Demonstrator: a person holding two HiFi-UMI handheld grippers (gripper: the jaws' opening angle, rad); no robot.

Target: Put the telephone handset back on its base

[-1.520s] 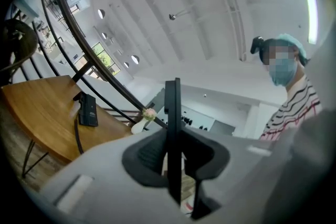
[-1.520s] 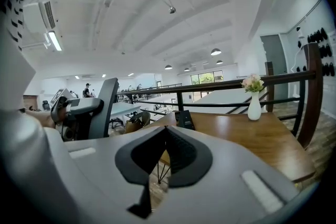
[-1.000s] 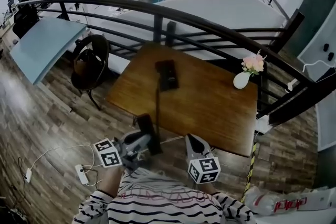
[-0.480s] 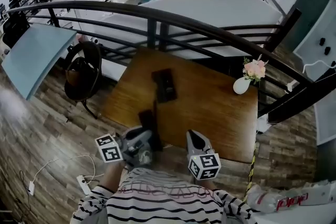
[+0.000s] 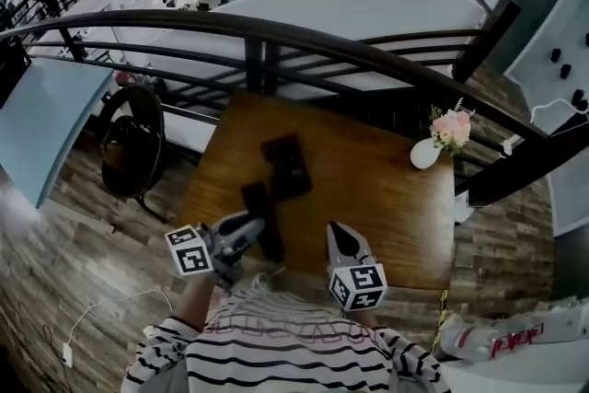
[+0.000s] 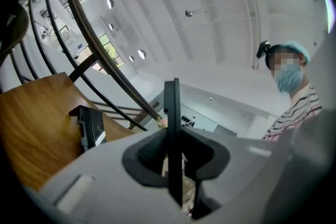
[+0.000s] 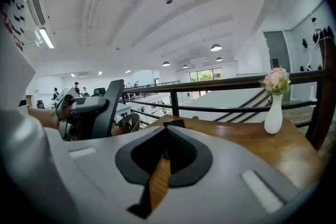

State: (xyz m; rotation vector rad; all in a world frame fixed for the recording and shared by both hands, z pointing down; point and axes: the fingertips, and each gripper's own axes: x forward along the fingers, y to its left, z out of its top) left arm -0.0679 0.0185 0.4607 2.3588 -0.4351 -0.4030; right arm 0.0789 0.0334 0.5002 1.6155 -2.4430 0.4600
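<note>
The black telephone base (image 5: pixel 285 166) lies on the wooden table (image 5: pixel 386 198), left of its middle; it also shows in the left gripper view as the base (image 6: pixel 90 126). My left gripper (image 5: pixel 241 235) is shut on the black handset (image 5: pixel 260 218), which hangs over the table's near edge, just short of the base. Between the left gripper's (image 6: pixel 171 136) jaws the handset (image 6: pixel 171 102) stands edge-on, clamped by both pads. My right gripper (image 5: pixel 345 246) hovers at the near edge, shut and holding nothing. The right gripper (image 7: pixel 165 131) view shows the handset (image 7: pixel 109 105) at left.
A white vase of pink flowers (image 5: pixel 433 147) stands at the table's far right corner. A dark curved railing (image 5: pixel 276 41) runs behind the table. A round chair (image 5: pixel 129 143) stands to the left, and a cable with a power strip (image 5: pixel 66 352) lies on the floor.
My left gripper has carried the handset forward from off the table's near edge to over it, closer to the base. The right gripper has hardly moved.
</note>
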